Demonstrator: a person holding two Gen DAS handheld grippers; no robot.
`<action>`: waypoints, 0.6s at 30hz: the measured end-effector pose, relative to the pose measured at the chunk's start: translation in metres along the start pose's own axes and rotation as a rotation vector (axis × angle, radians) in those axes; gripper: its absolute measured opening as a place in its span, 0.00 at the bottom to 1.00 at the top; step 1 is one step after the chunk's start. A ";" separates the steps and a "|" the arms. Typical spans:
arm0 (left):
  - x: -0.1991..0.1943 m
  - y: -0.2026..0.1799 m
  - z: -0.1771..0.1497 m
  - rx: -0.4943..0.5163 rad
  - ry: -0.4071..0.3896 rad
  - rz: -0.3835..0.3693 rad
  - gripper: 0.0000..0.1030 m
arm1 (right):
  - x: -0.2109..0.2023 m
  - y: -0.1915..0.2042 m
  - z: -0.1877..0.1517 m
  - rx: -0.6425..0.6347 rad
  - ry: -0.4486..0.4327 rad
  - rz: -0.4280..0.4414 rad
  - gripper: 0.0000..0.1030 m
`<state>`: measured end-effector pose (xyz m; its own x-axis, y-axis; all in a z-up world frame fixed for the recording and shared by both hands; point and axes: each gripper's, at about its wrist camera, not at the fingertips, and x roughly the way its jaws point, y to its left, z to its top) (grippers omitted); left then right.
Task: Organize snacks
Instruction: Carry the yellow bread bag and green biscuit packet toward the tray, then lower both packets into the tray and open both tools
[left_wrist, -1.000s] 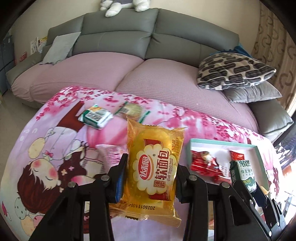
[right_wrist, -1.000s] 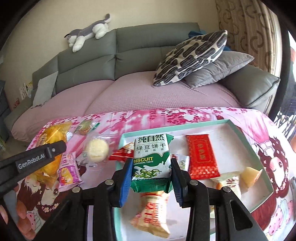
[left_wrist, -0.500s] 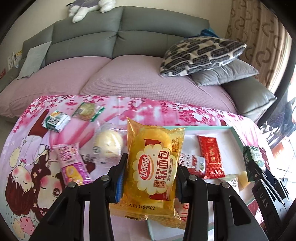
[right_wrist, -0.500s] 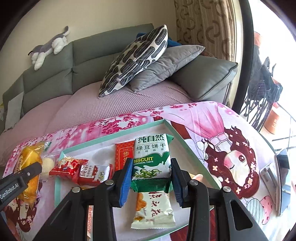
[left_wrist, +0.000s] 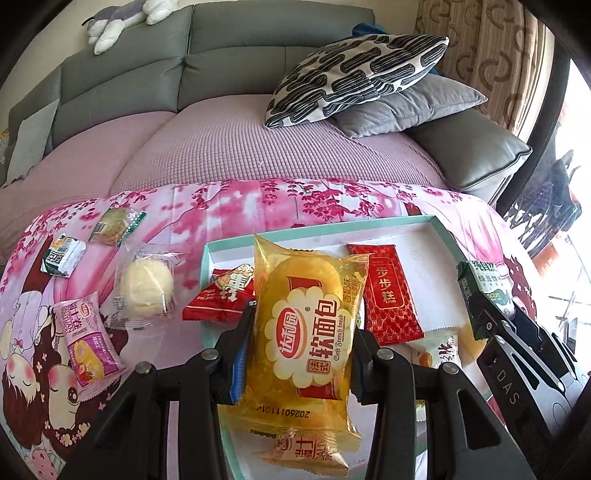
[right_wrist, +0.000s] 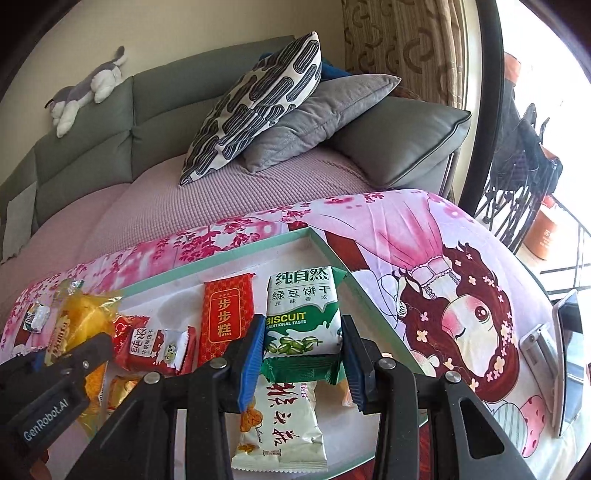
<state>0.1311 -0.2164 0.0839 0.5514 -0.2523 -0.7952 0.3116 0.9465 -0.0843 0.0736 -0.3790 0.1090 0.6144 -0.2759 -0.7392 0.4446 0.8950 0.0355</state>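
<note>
My left gripper (left_wrist: 299, 347) is shut on a yellow soft bread packet (left_wrist: 306, 325) and holds it above the teal-rimmed white tray (left_wrist: 413, 221). My right gripper (right_wrist: 301, 356) is shut on a green and white biscuit packet (right_wrist: 301, 314), held over the tray's right part (right_wrist: 258, 247). That packet also shows at the right of the left wrist view (left_wrist: 487, 291). The tray holds a red cake packet (left_wrist: 388, 295), red snack packets (left_wrist: 221, 295) and a white packet (right_wrist: 284, 424).
On the pink cartoon cloth (left_wrist: 240, 206) left of the tray lie a round bun in clear wrap (left_wrist: 146, 284), a pink packet (left_wrist: 86, 343), a small green-white packet (left_wrist: 62, 254) and another small packet (left_wrist: 114, 225). A sofa with cushions (left_wrist: 354, 77) stands behind. A phone (right_wrist: 569, 354) lies at the right.
Both grippers have swung to the right with their packets. The yellow bread packet now hangs over the tray; the biscuit packet is nearer the tray's right rim.
</note>
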 end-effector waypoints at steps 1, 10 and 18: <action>0.003 -0.002 0.002 0.004 0.004 0.000 0.43 | 0.002 0.000 0.001 0.000 0.002 0.000 0.41; 0.030 -0.009 0.027 0.012 0.023 -0.005 0.43 | 0.018 -0.002 0.010 -0.010 0.002 -0.017 0.41; 0.056 -0.012 0.034 0.011 0.071 -0.022 0.43 | 0.036 0.001 0.012 -0.026 0.011 -0.009 0.41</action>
<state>0.1842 -0.2486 0.0609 0.4885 -0.2574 -0.8337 0.3318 0.9385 -0.0953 0.1041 -0.3924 0.0908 0.6032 -0.2806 -0.7466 0.4333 0.9012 0.0114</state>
